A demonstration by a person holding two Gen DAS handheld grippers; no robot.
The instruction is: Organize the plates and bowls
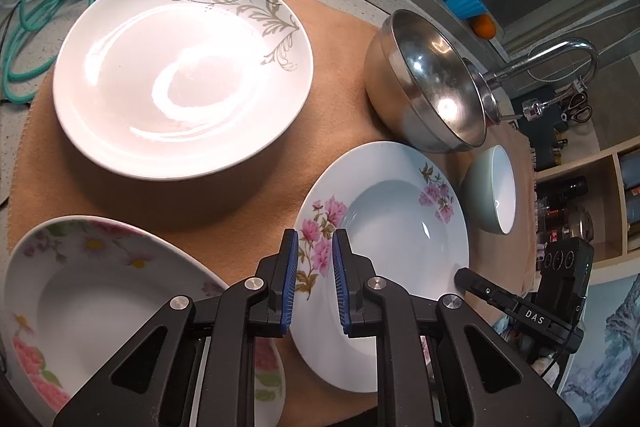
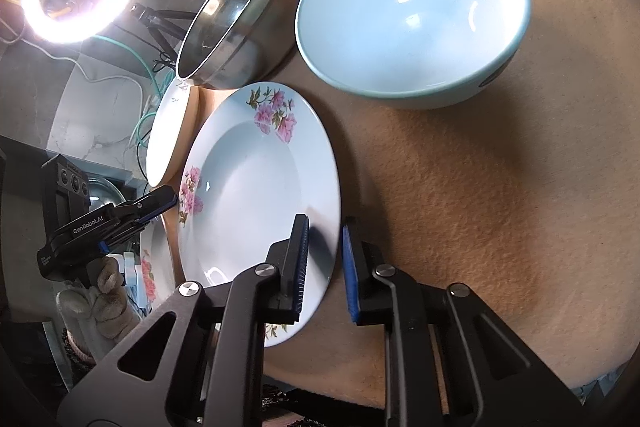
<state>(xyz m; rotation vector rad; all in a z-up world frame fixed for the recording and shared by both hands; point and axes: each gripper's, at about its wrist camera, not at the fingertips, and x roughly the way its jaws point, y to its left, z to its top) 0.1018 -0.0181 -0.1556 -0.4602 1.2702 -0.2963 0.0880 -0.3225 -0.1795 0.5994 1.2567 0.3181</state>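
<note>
Step judged: pickup of pink-flowered plate [image 2: 256, 187], lying flat on tan cloth [image 2: 460, 187] beside steel bowl [image 2: 240, 23].

Right gripper [image 2: 325, 263] part-open, straddling plate's rim, nothing clamped.

Left gripper [image 1: 315, 279] part-open, empty, above same plate's near rim.

Next move needed: close on rim, lift level.

A tan cloth [image 1: 332, 39] covers the desk [image 1: 28, 131]; ahead of the left claw [image 1: 315, 283] lie plates and bowls.

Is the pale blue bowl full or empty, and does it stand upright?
Empty and upright. In the right wrist view the pale blue bowl shows a bare, glossy inside with only light reflections, and its rim faces up on the brown cloth.
</note>
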